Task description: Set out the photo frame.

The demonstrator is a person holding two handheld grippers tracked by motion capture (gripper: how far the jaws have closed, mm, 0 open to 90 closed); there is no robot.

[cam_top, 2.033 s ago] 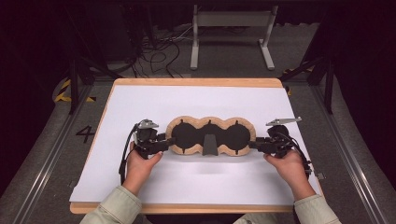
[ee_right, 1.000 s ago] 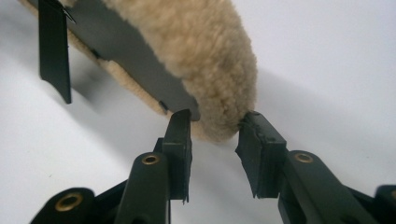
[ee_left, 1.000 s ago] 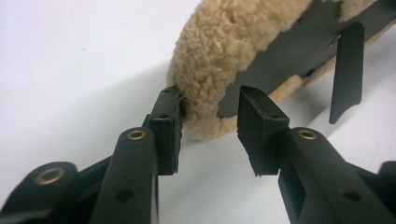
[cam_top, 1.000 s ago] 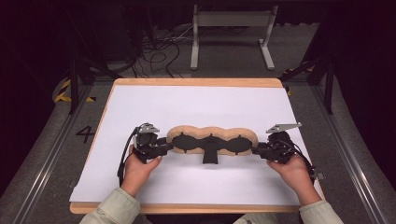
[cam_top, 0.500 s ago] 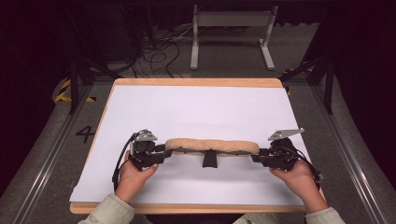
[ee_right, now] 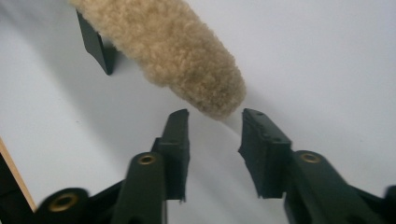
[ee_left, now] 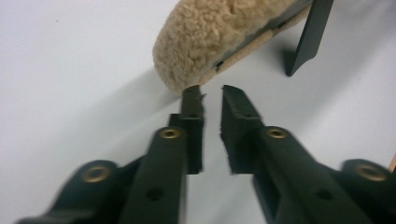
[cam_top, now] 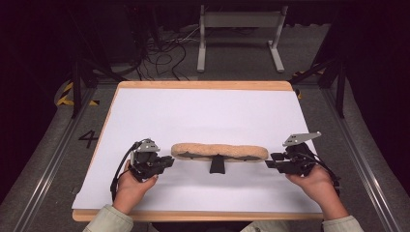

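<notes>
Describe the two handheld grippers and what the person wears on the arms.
Both grippers are black. The left gripper has a grey block on top and a black cable looping beside the hand; the right gripper carries a grey three-cornered plate and also trails a black cable. In the gripper views each has two flat black jaws on arms with brass-coloured rivets. The sleeves are pale grey-green.

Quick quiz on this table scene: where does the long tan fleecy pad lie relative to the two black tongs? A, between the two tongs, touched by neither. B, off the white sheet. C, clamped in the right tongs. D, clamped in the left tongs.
A: the long tan fleecy pad lies on the white sheet, free of the left tongs and right tongs.
</notes>
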